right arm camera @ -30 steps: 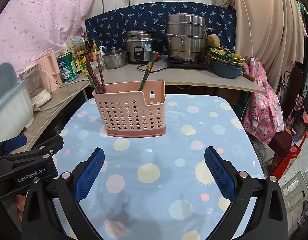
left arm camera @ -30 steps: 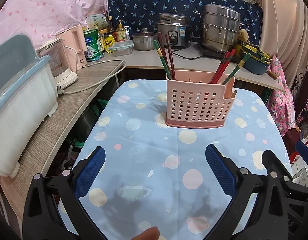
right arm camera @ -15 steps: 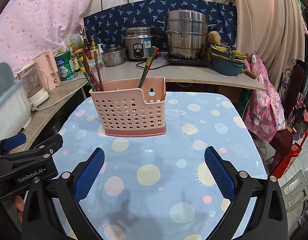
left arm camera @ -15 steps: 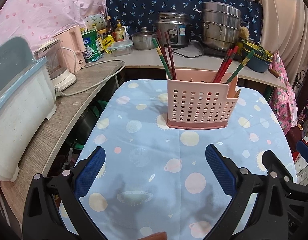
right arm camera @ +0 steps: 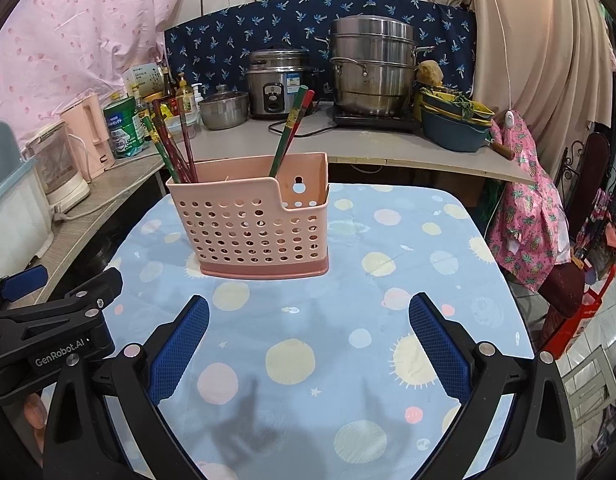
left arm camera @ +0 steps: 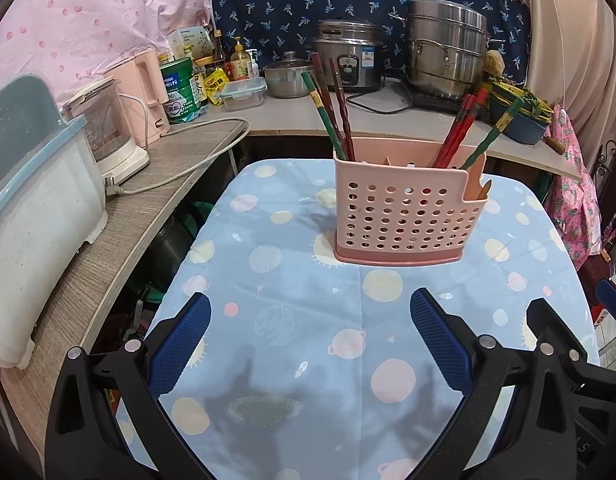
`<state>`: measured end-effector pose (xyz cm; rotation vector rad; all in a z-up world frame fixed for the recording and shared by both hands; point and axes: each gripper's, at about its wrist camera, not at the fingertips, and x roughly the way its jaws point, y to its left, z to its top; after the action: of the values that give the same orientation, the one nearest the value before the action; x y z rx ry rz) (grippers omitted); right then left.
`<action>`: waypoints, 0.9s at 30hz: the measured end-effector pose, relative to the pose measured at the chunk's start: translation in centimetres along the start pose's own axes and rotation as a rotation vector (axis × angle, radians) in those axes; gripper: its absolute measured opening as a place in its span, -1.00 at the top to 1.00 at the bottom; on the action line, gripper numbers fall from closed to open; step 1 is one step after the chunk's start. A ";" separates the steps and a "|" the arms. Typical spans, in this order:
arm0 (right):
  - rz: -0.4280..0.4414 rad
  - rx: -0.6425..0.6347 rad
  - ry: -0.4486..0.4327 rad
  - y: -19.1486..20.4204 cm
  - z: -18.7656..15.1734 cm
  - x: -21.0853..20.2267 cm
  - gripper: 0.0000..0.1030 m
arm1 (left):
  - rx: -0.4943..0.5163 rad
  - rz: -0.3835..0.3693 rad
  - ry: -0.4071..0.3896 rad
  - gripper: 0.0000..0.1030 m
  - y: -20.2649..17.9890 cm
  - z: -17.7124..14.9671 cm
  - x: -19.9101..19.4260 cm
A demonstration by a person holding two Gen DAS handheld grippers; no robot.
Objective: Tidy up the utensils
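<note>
Both your grippers, left [left arm camera: 309,334] and right [right arm camera: 308,334], gape wide, empty | pink perforated plastic caddy [left arm camera: 405,210] frame-centre, slightly nearer than before | red-green chopsticks [left arm camera: 333,110] inside; task looks finished.

Chopsticks [left arm camera: 333,110] in basket [left arm camera: 403,216] on table [left arm camera: 292,320] — counter [left arm camera: 387,114] behind

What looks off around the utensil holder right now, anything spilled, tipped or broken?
Nothing stands out. The pink holder stands upright on the tablecloth, chopsticks leaning inside at both ends, none lying loose. Both grippers, left and right, are open and empty.
</note>
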<state>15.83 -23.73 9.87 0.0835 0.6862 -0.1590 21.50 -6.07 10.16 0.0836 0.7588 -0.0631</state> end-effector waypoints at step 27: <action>-0.002 -0.005 0.008 0.3 1.6 2.8 -0.88 | -0.009 0.021 0.021 -0.84 0.2 1.3 2.4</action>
<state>19.03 -23.93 9.35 0.0783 0.6951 -0.1590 24.13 -6.11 9.41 0.0839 0.7789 -0.0393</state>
